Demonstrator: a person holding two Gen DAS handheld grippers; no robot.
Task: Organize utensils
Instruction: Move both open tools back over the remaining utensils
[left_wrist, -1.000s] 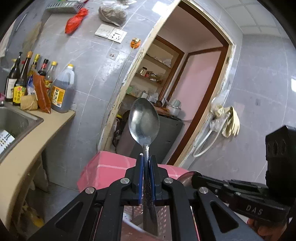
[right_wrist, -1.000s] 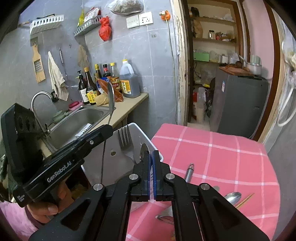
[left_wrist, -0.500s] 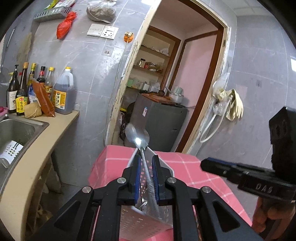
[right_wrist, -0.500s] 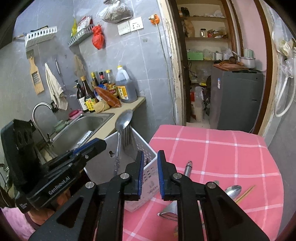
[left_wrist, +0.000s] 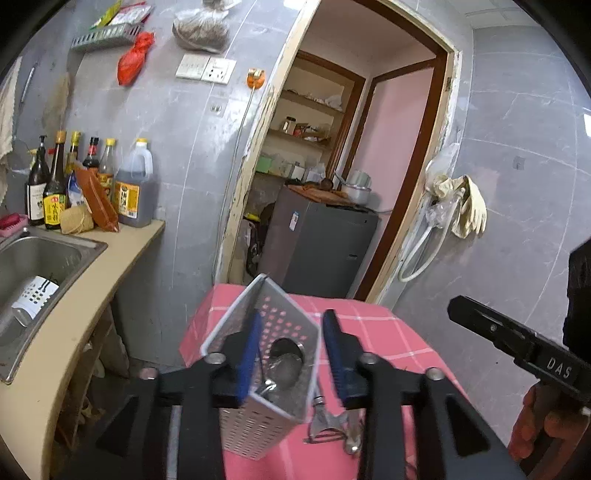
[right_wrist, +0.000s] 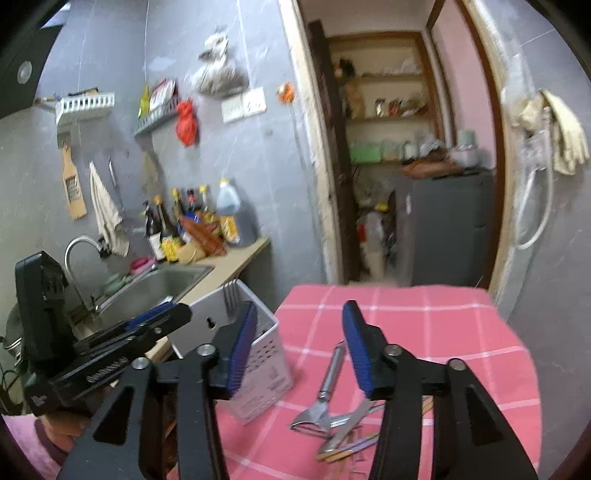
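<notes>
Both the left gripper (left_wrist: 291, 349) and right gripper (right_wrist: 297, 347) are opening empty, the spoon (left_wrist: 282, 371) having dropped into the caddy (left_wrist: 236, 424) at lower centre, leaving the peeler (right_wrist: 321, 398) pending.

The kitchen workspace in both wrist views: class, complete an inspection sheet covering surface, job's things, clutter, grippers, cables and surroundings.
Surface: pink checked tablecloth covers the table.
Job's things: white perforated utensil holder at the table's edge, with a metal spoon and fork inside; steel peeler and wooden chopsticks lie on the cloth.
Clutter: sauce bottles on the counter beside the steel sink.
Grippers: left gripper and right gripper are opening, with nothing between their pads.
Cables: white cord hangs from the orange plug.
Surroundings: grey tiled walls, doorway, rubber gloves hanging.
</notes>
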